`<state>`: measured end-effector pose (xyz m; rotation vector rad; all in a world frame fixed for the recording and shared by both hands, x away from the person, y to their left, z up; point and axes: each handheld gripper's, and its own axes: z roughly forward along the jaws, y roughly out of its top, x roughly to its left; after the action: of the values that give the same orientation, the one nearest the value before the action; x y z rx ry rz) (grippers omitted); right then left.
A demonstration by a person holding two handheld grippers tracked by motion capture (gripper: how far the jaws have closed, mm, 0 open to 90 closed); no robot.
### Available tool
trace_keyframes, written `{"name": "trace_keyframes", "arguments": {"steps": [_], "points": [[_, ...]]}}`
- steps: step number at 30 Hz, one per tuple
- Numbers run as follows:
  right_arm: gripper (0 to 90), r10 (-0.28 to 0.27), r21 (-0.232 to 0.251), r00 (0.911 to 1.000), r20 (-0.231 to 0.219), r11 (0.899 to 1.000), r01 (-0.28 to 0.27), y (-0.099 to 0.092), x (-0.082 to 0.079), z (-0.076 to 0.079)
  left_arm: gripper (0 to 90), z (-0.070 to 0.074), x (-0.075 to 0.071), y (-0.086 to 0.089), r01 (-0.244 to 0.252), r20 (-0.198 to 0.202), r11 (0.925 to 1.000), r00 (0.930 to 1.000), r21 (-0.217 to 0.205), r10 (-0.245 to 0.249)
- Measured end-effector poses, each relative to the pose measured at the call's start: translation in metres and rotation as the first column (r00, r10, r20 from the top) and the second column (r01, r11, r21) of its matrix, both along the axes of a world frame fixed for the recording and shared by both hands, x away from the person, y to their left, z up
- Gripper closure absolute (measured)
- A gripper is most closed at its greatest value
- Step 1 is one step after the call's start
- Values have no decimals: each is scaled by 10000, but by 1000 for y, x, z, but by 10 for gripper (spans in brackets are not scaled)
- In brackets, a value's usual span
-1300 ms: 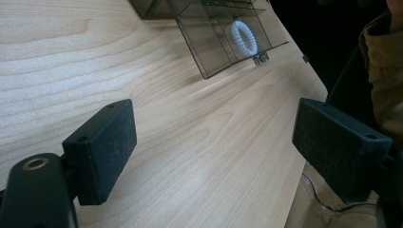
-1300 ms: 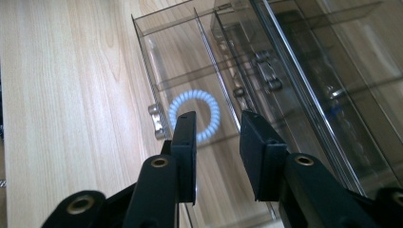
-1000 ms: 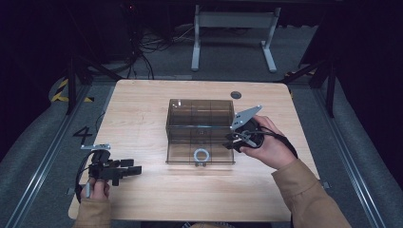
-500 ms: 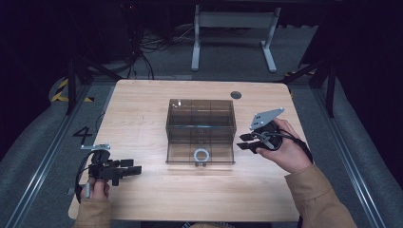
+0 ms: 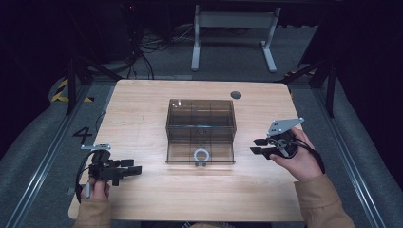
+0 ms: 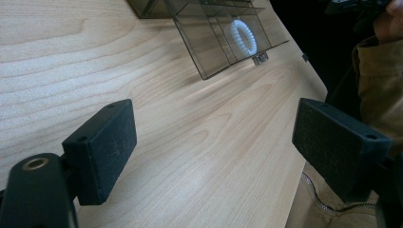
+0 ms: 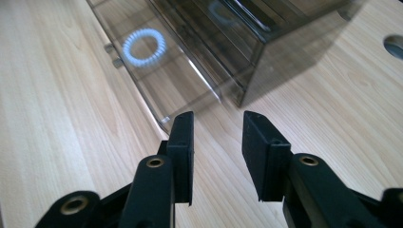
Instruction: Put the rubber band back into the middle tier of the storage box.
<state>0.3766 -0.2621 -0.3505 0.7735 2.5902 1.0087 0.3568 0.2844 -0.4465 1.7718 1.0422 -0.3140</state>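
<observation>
box (image 5: 201,126): 1, sitting on tabletop (image 5: 142,109)
ring (image 5: 201,155): 1, lying inside box
left gripper (image 5: 134,168): gaping wide, empty
right gripper (image 5: 256,146): gapping narrow, empty

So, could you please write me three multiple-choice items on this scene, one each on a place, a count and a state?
1. Where is the white ring?
A. In the pulled-out lowest drawer of the box
B. On the bare table
C. Between the right claw's jaws

2. How many white rings show?
A. One
B. Two
C. Three

3. How does the left claw stand?
A. Shut on the ring
B. Open, holding nothing
C. Shut on the drawer handle

Answers: 1 A, the ring lies inside the clear drawer that juts toward the person. 2 A, the same single ring shows in the high view and both gripper views. 3 B, the left gripper view shows its jaws wide apart with only table between them.
</observation>
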Motion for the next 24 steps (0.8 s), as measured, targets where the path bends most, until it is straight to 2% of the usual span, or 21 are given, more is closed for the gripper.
{"name": "trace_keyframes", "arguments": {"steps": [11, 17, 24], "points": [[647, -619, 33, 9975, -340, 9981, 620, -18, 4, -21, 155, 0, 0, 0, 37, 14, 10000, 10000, -61, -37], [638, -782, -370, 9943, -723, 9964, 757, -15, 6, -44, 155, 0, 1, 0, 39, 39, 10000, 10000, -36, -39], [631, -864, -490, 9921, -910, 9954, 822, -13, 6, -60, 155, 0, 1, 0, 58, 16, 9999, 10000, -88, -58]]}}
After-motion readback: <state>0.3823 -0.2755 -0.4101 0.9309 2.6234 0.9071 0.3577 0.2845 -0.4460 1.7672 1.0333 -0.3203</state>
